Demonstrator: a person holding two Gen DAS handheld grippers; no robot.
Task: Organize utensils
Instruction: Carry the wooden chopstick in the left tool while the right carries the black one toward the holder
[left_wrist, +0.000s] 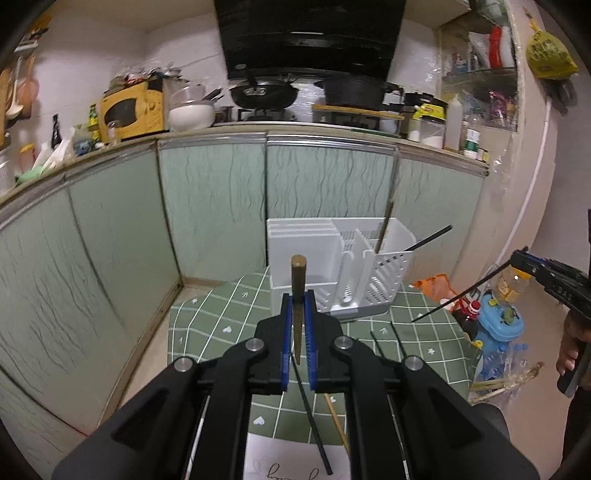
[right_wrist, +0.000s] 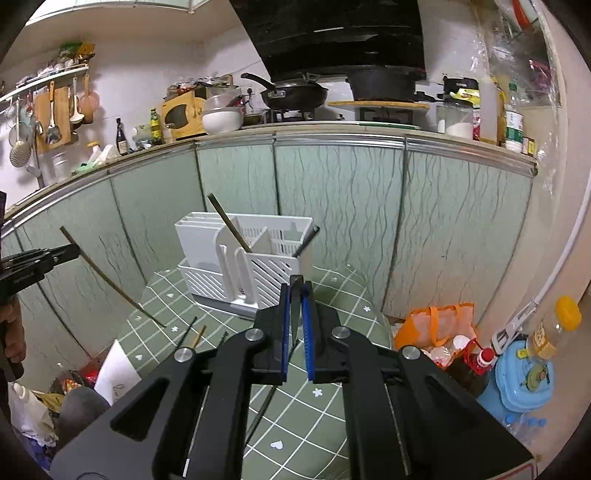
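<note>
A: Surface and room?
B: Kitchen; green checked worktop (left_wrist: 424, 325) centre frame, pale green cabinets (left_wrist: 210, 199) behind, white utensil rack (left_wrist: 332, 258) on it.
A: Utensils?
B: Left tool (left_wrist: 298, 325) clamped on a brown chopstick (left_wrist: 297, 295), long axis pointing up-frame. Right tool (right_wrist: 295, 321) clamped on a black chopstick (right_wrist: 294, 314), likewise up-frame, rack beyond.

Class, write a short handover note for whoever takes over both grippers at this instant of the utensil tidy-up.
Left gripper: shut on a brown chopstick, lifted off the table.
Right gripper: shut on a black chopstick, also lifted.
White holder stands at the far side of the green checked cloth.
Done: one brown and one black chopstick already stand in the holder.
Left: drop in the two held ones, then collect the loose chopsticks lying on the cloth.
</note>
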